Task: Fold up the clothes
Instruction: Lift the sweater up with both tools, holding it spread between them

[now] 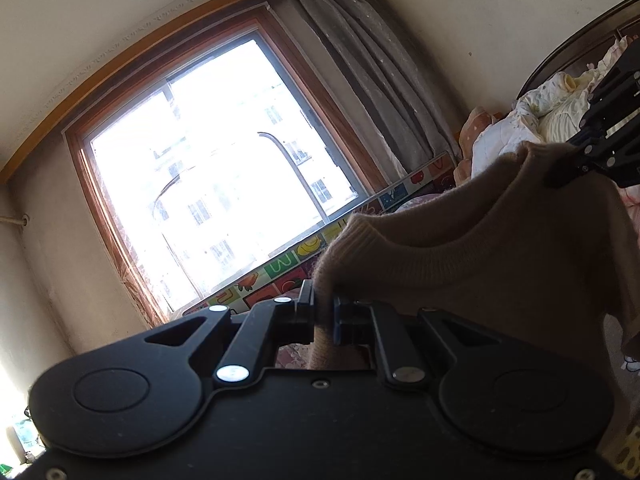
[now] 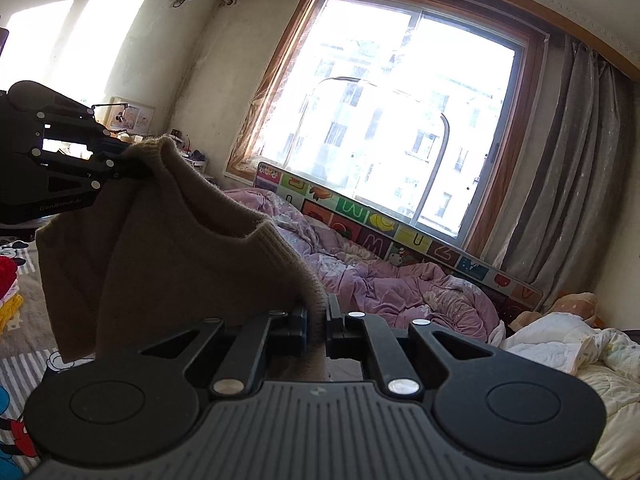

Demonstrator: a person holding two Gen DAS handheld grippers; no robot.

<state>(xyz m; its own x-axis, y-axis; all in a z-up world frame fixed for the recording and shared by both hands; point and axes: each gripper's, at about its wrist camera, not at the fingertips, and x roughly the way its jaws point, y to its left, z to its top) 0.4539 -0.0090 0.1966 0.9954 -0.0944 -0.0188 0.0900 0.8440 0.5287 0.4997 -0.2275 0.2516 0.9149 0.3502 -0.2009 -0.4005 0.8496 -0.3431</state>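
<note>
A light brown knitted sweater (image 1: 500, 276) hangs in the air between both grippers, its ribbed neckline sagging in a curve. My left gripper (image 1: 325, 316) is shut on one shoulder of it, close to the camera. My right gripper (image 1: 560, 176) pinches the other shoulder at the upper right. In the right wrist view the sweater (image 2: 168, 256) hangs to the left; my right gripper (image 2: 316, 328) is shut on its near shoulder and my left gripper (image 2: 136, 170) holds the far shoulder at the left.
A bed with a rumpled pink quilt (image 2: 384, 280) lies below the window (image 2: 392, 120). A colourful alphabet mat (image 2: 400, 236) lines the sill. White bedding (image 2: 560, 344) lies to the right. Stacked folded clothes (image 2: 10, 292) sit at the far left. Grey curtains (image 2: 560, 176) hang on the right.
</note>
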